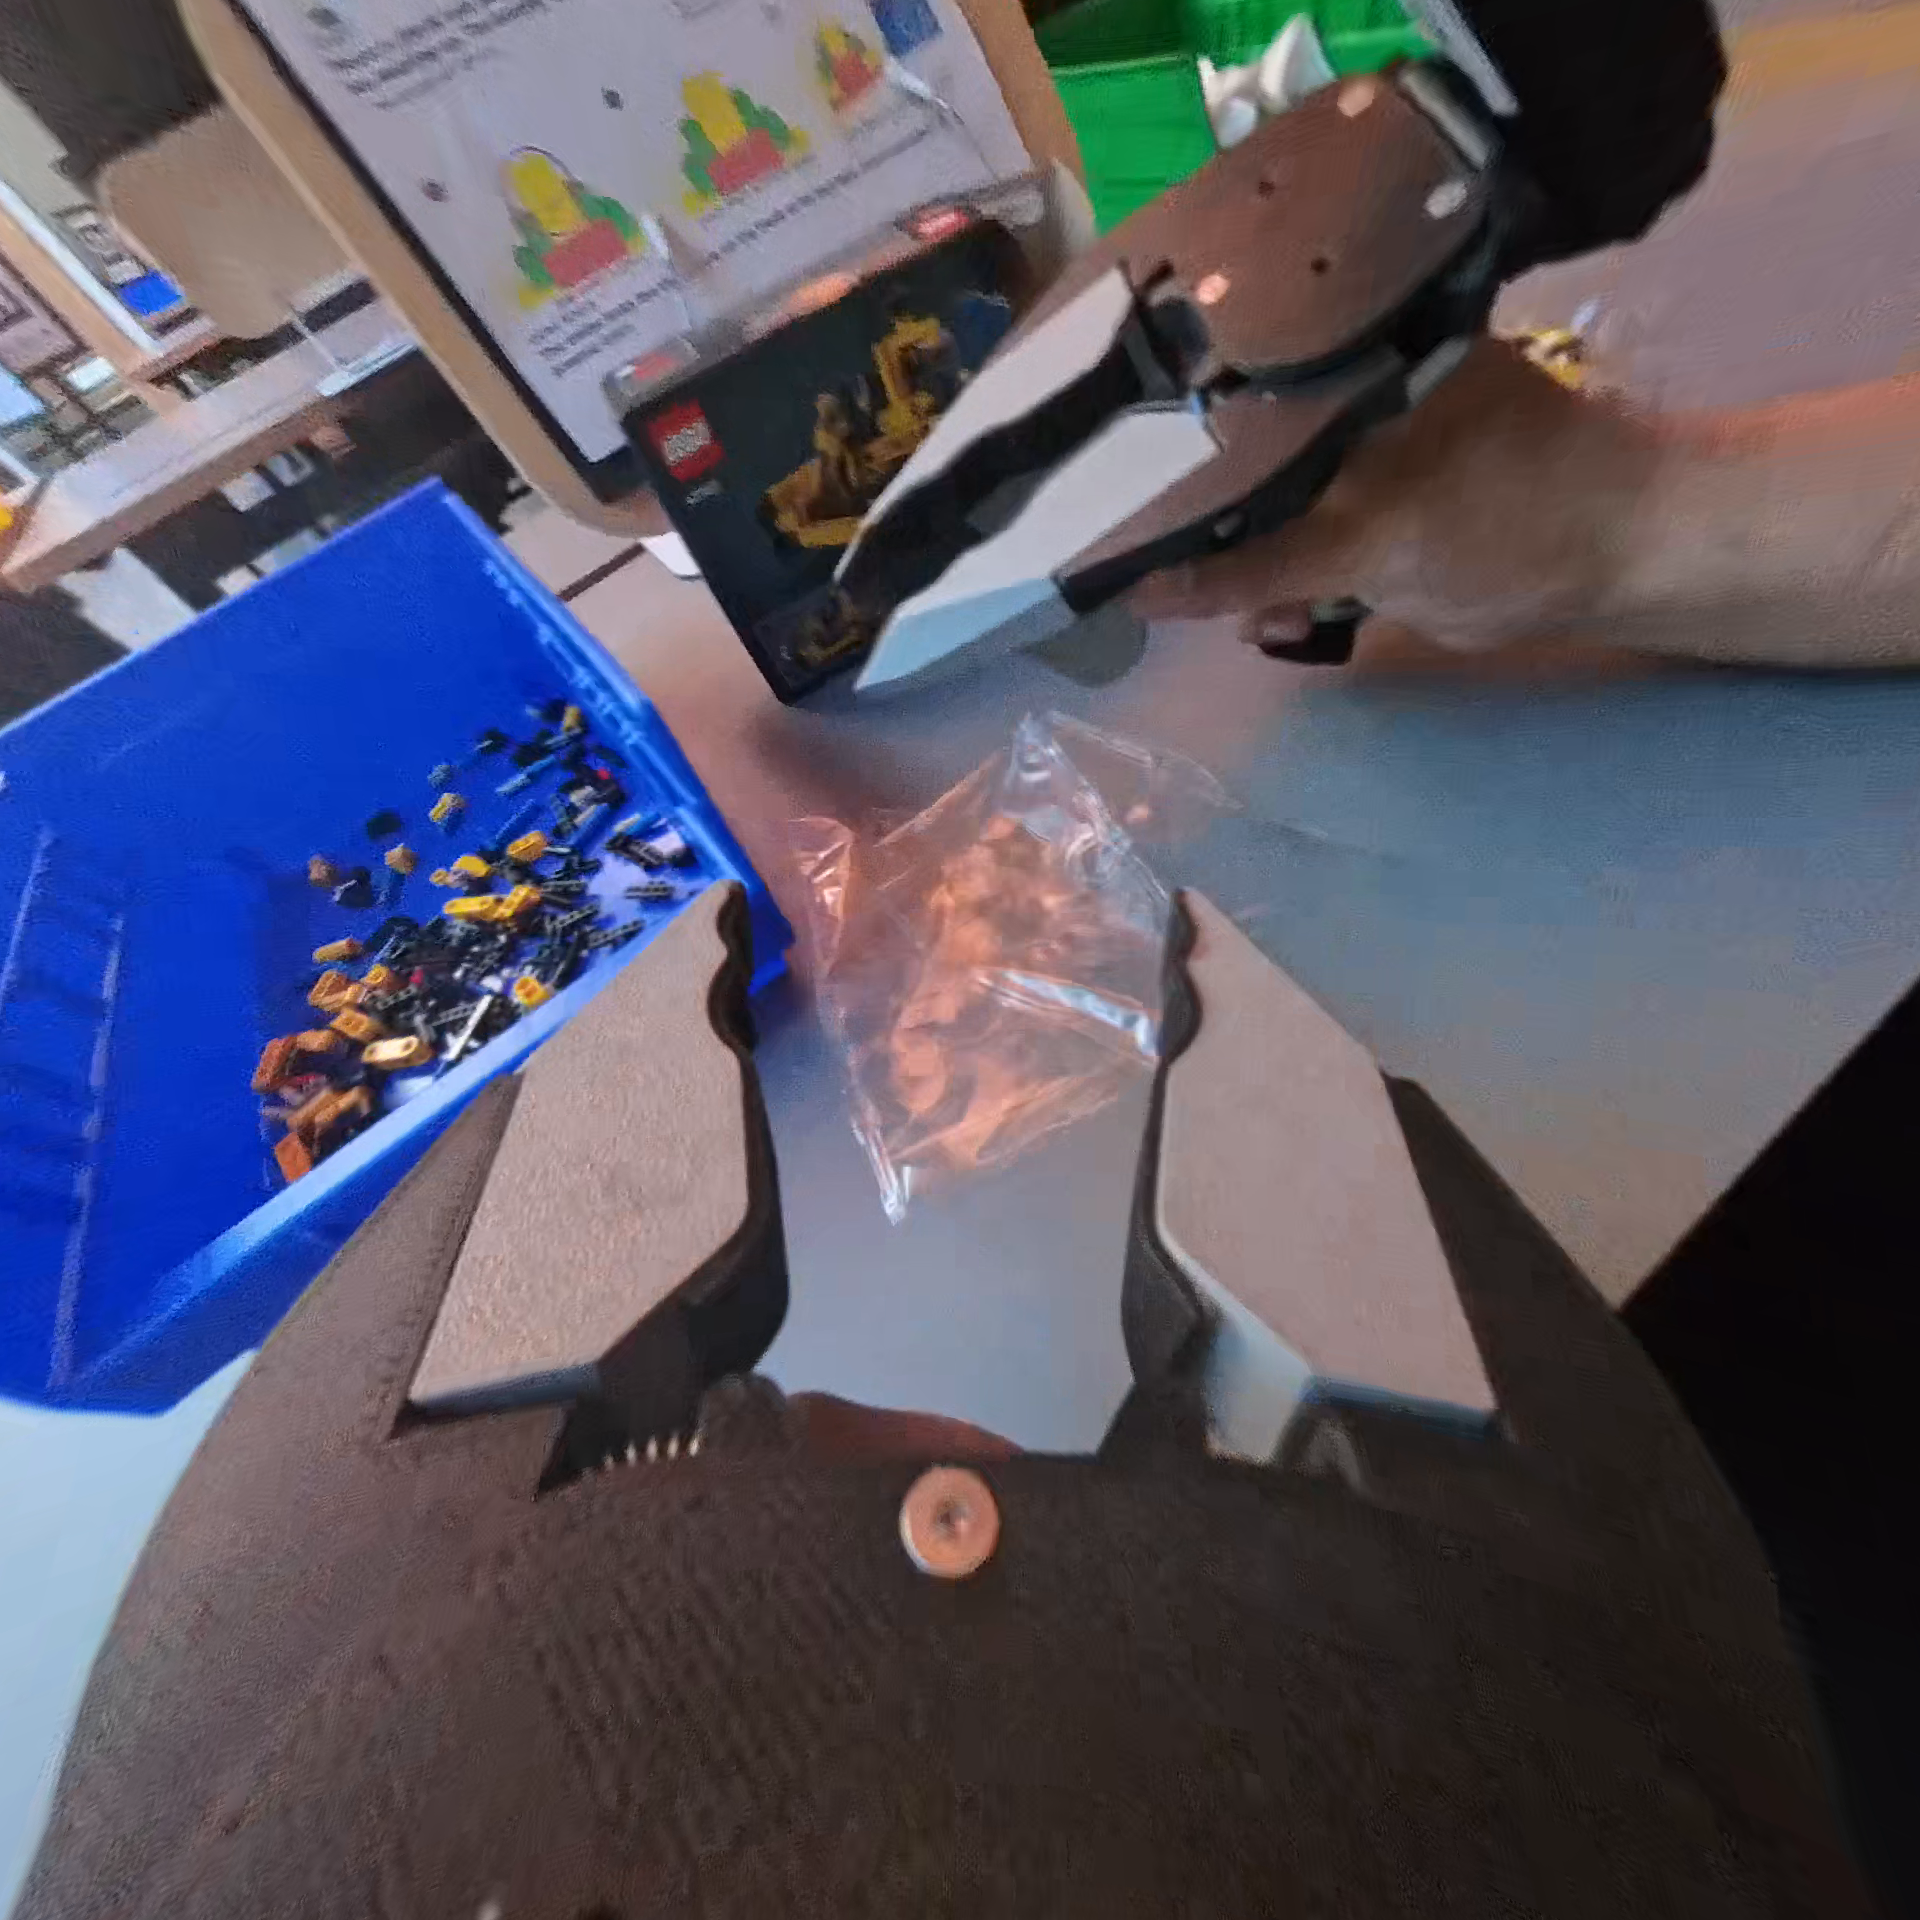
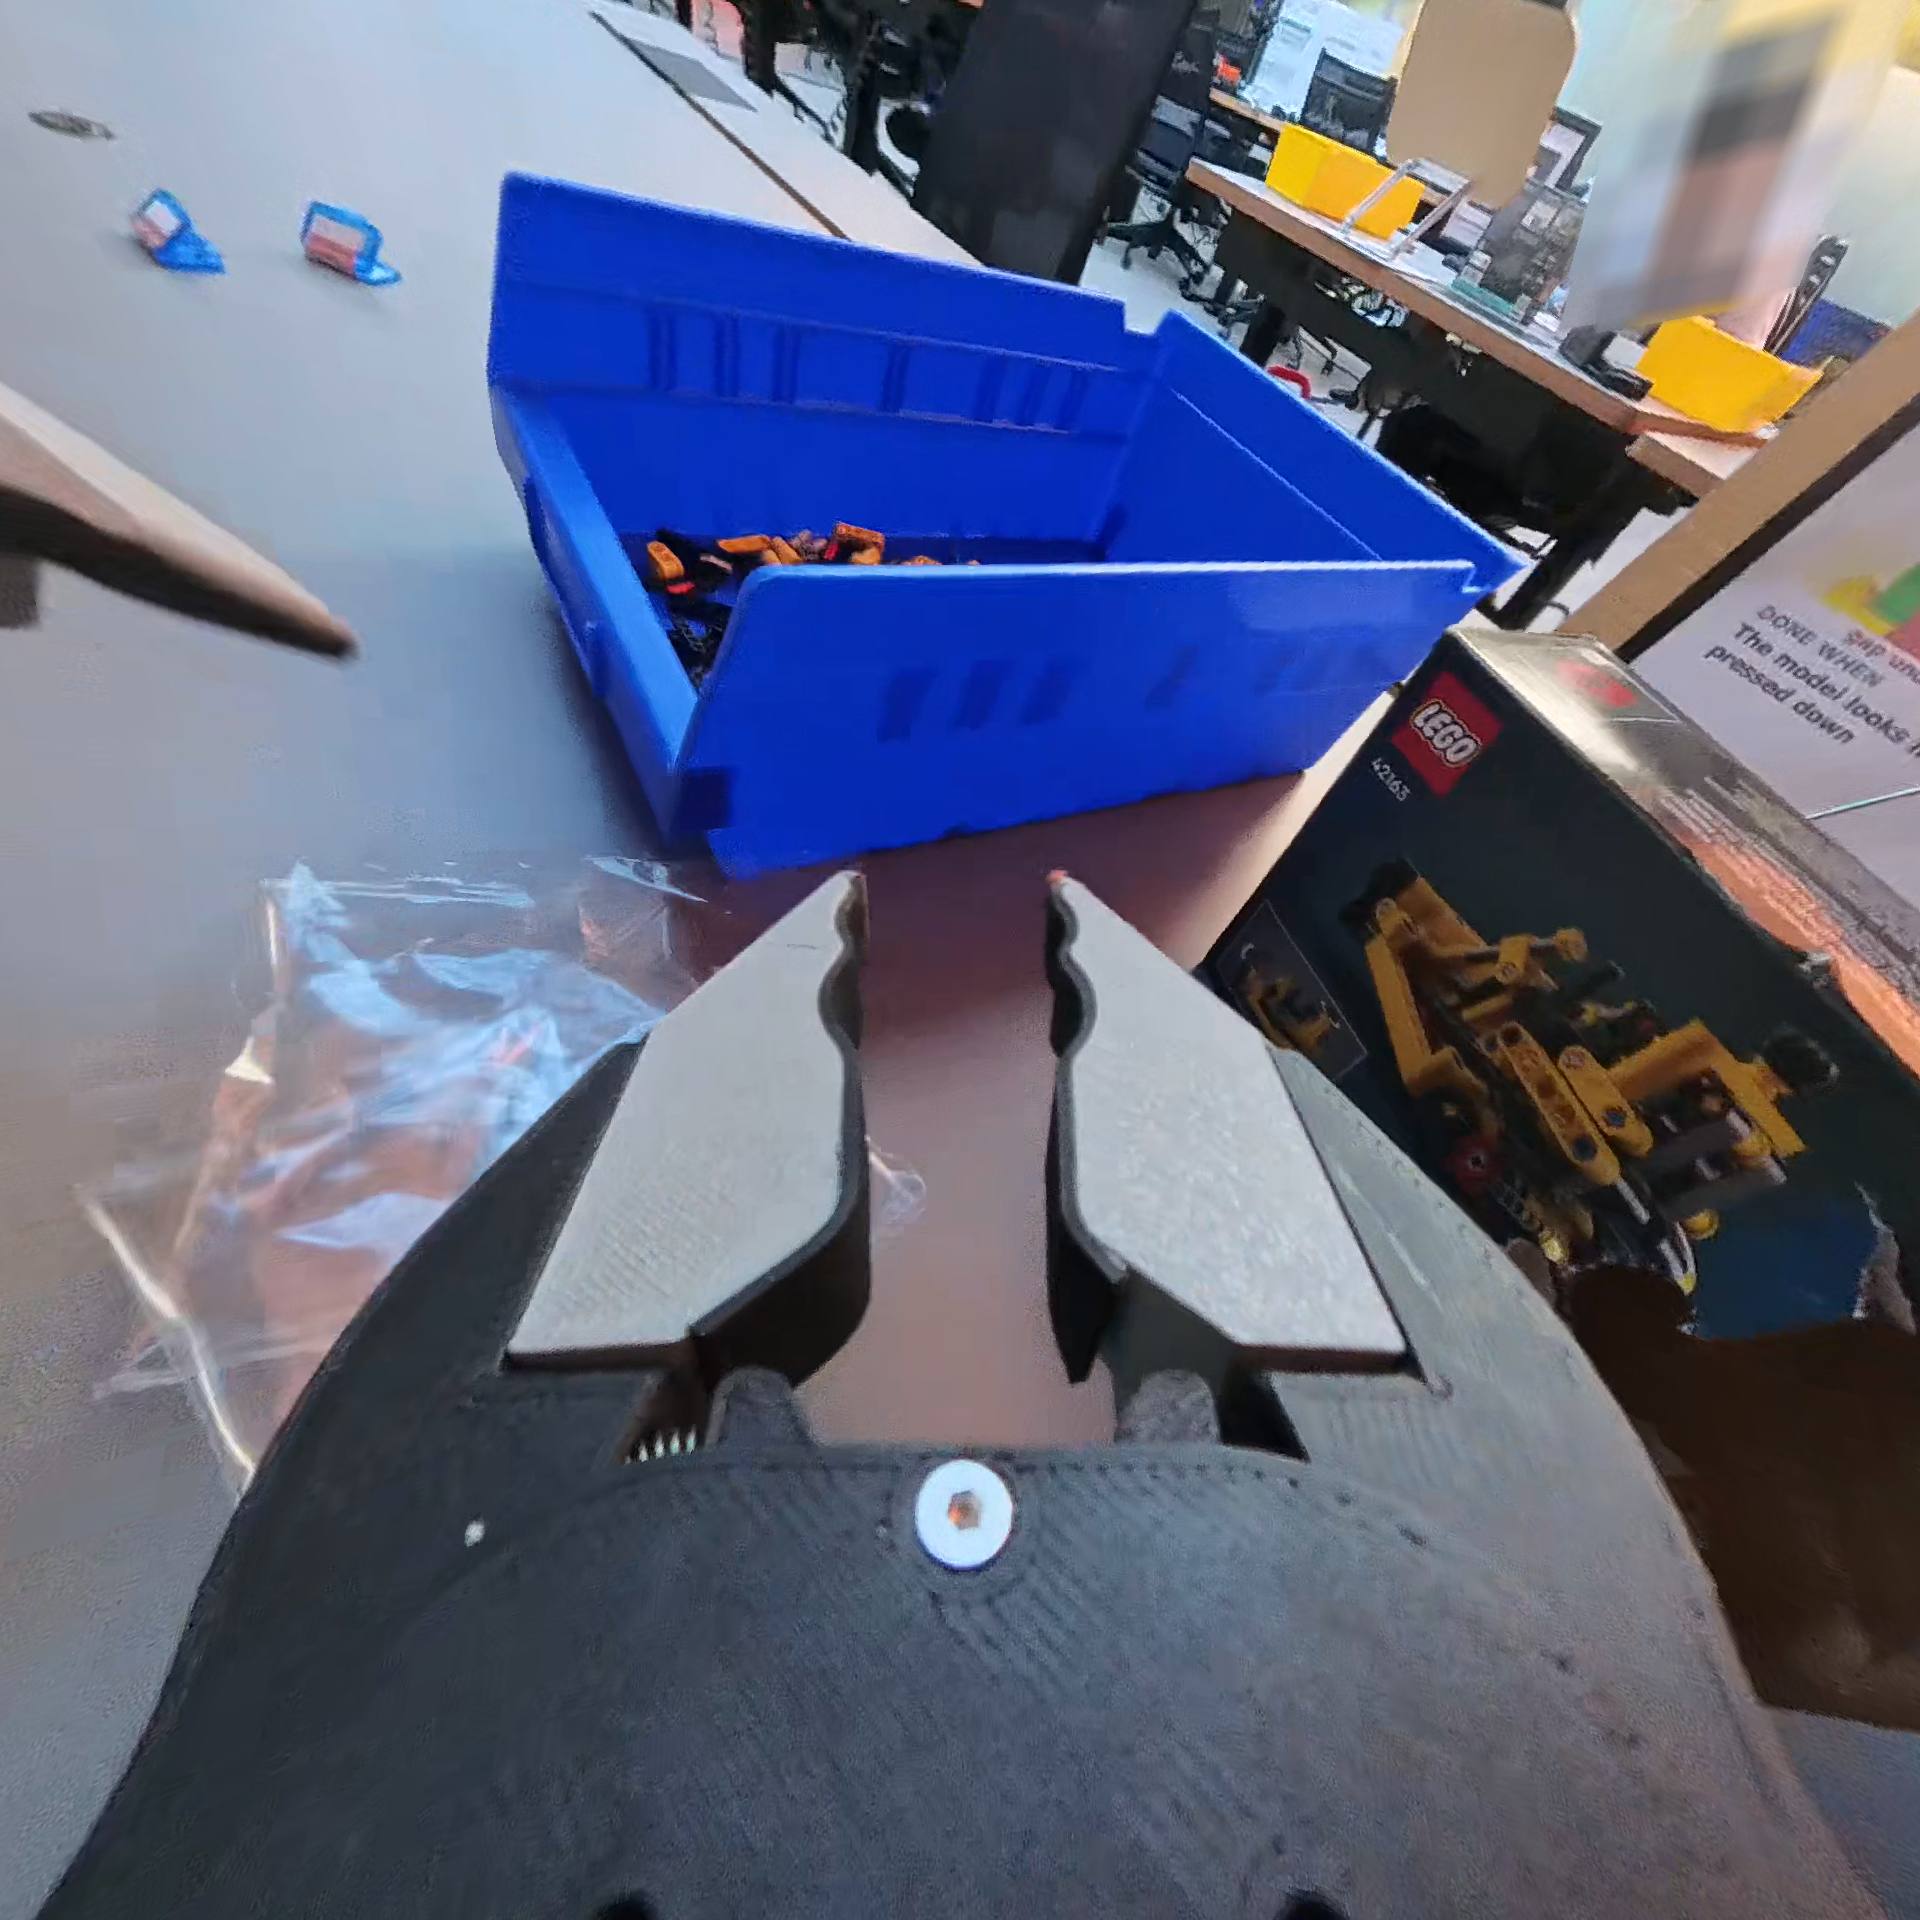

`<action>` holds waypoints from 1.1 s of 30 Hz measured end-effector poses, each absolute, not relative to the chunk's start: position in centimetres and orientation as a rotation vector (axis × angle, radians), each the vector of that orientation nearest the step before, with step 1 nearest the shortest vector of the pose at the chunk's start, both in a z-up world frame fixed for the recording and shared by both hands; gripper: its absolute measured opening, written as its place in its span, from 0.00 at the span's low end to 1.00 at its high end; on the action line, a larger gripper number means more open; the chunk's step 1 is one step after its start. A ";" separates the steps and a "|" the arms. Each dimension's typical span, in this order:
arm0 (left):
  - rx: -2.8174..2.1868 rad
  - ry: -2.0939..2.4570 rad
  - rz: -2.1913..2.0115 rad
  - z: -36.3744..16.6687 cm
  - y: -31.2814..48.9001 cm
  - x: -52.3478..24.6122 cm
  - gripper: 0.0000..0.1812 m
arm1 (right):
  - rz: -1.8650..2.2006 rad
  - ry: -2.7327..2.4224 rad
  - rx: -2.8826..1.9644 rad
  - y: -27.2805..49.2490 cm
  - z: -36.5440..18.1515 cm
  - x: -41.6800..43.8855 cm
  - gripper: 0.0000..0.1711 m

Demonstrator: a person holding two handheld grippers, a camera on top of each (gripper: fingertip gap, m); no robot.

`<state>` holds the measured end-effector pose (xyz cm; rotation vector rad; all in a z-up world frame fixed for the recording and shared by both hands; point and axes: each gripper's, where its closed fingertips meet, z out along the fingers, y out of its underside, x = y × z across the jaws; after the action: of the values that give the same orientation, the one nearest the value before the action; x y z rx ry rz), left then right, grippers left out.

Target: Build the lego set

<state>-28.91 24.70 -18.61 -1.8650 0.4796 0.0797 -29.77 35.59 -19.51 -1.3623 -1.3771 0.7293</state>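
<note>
A blue bin point(image 1: 312, 644) holds several loose yellow, orange and black Lego pieces point(image 1: 468, 966). My left gripper point(image 1: 958, 914) is open and empty, low over a crumpled clear plastic bag point(image 1: 987, 987) on the grey table point(image 1: 1507, 883). My right gripper point(image 2: 954, 894) is open and empty, pointing at the near wall of the bin point(image 2: 1039, 686), with the pieces point(image 2: 769, 551) beyond. It also shows in the left wrist view point(image 1: 860, 623), in front of the Lego box point(image 1: 790, 468). The bag point(image 2: 395, 1039) lies to its left.
The dark Lego box point(image 2: 1558, 987) stands right of the right gripper, with a torn corner. An instruction sheet on a board point(image 1: 644, 156) stands behind it. A hand point(image 1: 1558, 520) holds the right gripper. Two small blue items point(image 2: 171, 234) lie far left. The table edge drops off at right point(image 1: 1662, 1247).
</note>
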 end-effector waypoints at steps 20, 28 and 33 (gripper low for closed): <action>-1.863 0.135 -0.091 -11.7 20.6 -31.4 0.56 | 1.170 -1.218 -1.303 27.9 -8.1 -20.5 0.52; -1.761 0.297 -0.080 -9.1 21.0 -24.4 0.75 | 1.177 -1.180 -1.566 30.8 -10.1 -11.0 0.77; -1.617 0.336 -0.199 -4.0 19.4 -17.1 0.64 | 1.007 -1.184 -1.626 33.2 -9.6 -7.2 0.81</action>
<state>-17.08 19.37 -4.04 -1.6168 0.3360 -0.1987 -7.21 33.23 -9.58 -1.6255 -1.1837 1.0070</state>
